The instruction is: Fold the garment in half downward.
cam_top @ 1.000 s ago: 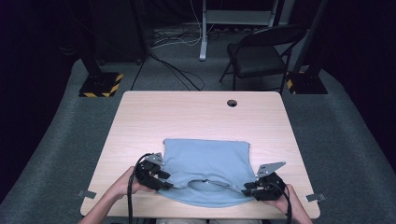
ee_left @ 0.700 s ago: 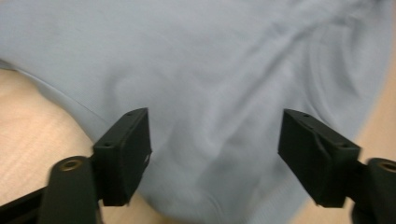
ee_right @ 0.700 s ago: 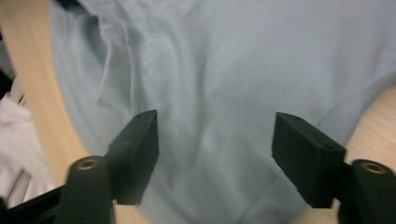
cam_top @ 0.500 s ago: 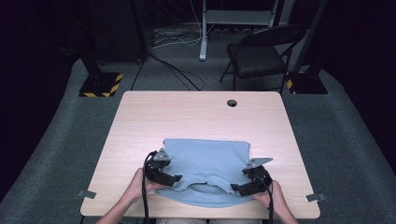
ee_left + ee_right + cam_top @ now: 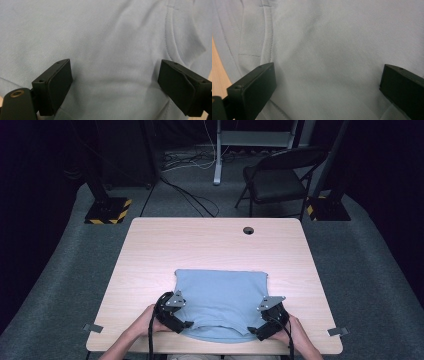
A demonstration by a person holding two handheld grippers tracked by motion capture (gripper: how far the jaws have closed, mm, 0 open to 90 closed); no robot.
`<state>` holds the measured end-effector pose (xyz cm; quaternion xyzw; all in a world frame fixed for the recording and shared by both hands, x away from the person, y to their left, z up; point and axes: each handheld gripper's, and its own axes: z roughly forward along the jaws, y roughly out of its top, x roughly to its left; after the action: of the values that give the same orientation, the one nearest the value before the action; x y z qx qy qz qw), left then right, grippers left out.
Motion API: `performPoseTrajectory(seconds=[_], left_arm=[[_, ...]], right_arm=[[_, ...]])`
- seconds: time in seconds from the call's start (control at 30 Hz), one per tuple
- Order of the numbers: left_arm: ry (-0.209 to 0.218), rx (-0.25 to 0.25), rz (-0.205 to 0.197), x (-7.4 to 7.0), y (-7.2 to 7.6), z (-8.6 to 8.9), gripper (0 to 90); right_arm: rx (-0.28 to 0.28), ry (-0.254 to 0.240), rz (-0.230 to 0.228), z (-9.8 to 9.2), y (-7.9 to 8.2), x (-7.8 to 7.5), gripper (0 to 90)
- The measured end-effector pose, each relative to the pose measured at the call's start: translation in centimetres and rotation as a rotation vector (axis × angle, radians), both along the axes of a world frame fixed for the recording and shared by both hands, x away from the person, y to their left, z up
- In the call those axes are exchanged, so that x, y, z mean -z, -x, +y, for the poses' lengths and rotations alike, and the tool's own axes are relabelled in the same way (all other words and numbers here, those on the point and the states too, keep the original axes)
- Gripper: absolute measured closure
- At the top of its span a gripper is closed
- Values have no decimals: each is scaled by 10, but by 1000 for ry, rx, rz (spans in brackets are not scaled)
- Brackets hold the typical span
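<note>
Your left gripper (image 5: 181, 325) at seven o'clock on the shirt (image 5: 220, 302), jaws apart and just been opening, cloth beneath unpinched, your right gripper (image 5: 260, 331) at five o'clock likewise spread, shirt flat at the table's (image 5: 210, 242) near edge, chair (image 5: 280, 175) at one o'clock beyond.

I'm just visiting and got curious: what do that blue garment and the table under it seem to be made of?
The light blue folded garment looks like a soft knitted cloth, probably cotton jersey: matt, with a fine ribbed weave, stitched seams and gentle creases in both gripper views. The pale rectangular table looks like wood-grain laminate or veneer: smooth, light streaks, faint sheen; which of the two I cannot tell.
</note>
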<state>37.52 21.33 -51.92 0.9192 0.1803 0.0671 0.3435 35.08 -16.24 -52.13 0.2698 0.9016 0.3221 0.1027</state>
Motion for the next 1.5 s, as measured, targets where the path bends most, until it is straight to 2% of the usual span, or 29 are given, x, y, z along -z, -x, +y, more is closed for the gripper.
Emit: performPoseTrajectory(seconds=[0.1, 0.13, 0.2, 0.23, 0.27, 0.3, 0.37, 0.43, 0.47, 0.53, 0.57, 0.6, 0.63, 0.67, 0.73, 0.77, 0.83, 0.9, 0.93, 1.0, 1.03, 1.1, 1.17, 1.23, 1.27, 1.33, 1.4, 1.43, 1.5], left_arm=[[-1, 11, -2, 0, -1, 1, 117], [-16, 7, 12, -2, 0, -1, 115], [-14, -2, 23, -3, 0, -2, 87], [-11, -17, 28, -5, 0, -3, 74], [-6, -43, 22, -7, 0, -4, 74], [5, -98, 12, -9, 0, -5, 82], [16, -173, 14, -10, -1, -5, 82], [48, -239, 42, -8, -1, -5, 75], [30, -275, 25, -4, 2, -7, 75], [-1, -263, -4, -2, 6, -10, 68], [-1, -263, -4, -2, 6, -10, 66], [-31, -244, -12, -1, 8, -11, 66], [-25, -221, 3, 0, 9, -8, 65], [-25, -221, 3, 0, 9, -8, 66], [14, -183, -16, 3, 10, -1, 67], [14, -183, -16, 3, 10, -1, 67], [32, -137, -21, 5, 9, 5, 67], [35, -119, -23, 5, 9, 7, 67], [44, -86, -24, 6, 8, 11, 66], [63, -63, -19, 6, 7, 14, 67], [72, -71, -7, 6, 6, 15, 67], [93, -128, 20, 4, 4, 14, 76], [124, -201, 37, 1, 2, 11, 86], [120, -253, 39, 1, -1, 6, 79], [100, -268, 38, 1, -2, 3, 69], [65, -278, 22, 3, -2, -2, 54], [24, -274, -13, 4, 1, -7, 41], [21, -276, -19, 5, 2, -7, 39], [32, -265, -20, 6, 2, -5, 39]], right_arm=[[-20, -4, 1, -3, 0, 0, 0], [-32, -8, 6, -5, -2, 0, 0], [-30, -11, 11, -5, -2, -1, 0], [-9, -45, 24, -6, -4, -2, 0], [-9, -45, 24, -6, -4, -2, 0], [15, -77, 24, -8, -4, -2, 0], [70, -134, 10, -10, -5, -5, 0], [118, -151, 6, -9, -6, -6, 0], [129, -147, 16, -9, -7, -4, 0], [131, -119, 11, -7, -7, -1, 0], [131, -119, 11, -7, -7, -1, 0], [130, -103, 3, -5, -6, -1, 0], [114, -45, -29, -2, -3, 1, 0], [105, -18, -51, 0, -1, 2, 0], [92, -35, -56, -2, 0, 3, 0], [92, -35, -56, -2, 0, 3, 0], [53, -49, -61, -8, -1, 4, 0], [45, -52, -62, -10, -1, 5, 0], [31, -52, -62, -11, -1, 5, 0], [17, -58, -64, -13, -2, 5, 0], [16, -58, -62, -13, -2, 5, 0], [27, -55, -55, -12, -2, 3, 0], [75, -94, -35, -8, -3, 2, 0], [123, -122, -23, 0, -2, 0, 0], [132, -107, -26, 7, -1, -1, 0], [133, -85, -57, 19, 2, -1, 0], [110, -49, -67, 29, 5, -1, 0], [94, -28, -72, 31, 6, 1, 0], [70, -37, -46, 30, 7, 2, 0]])
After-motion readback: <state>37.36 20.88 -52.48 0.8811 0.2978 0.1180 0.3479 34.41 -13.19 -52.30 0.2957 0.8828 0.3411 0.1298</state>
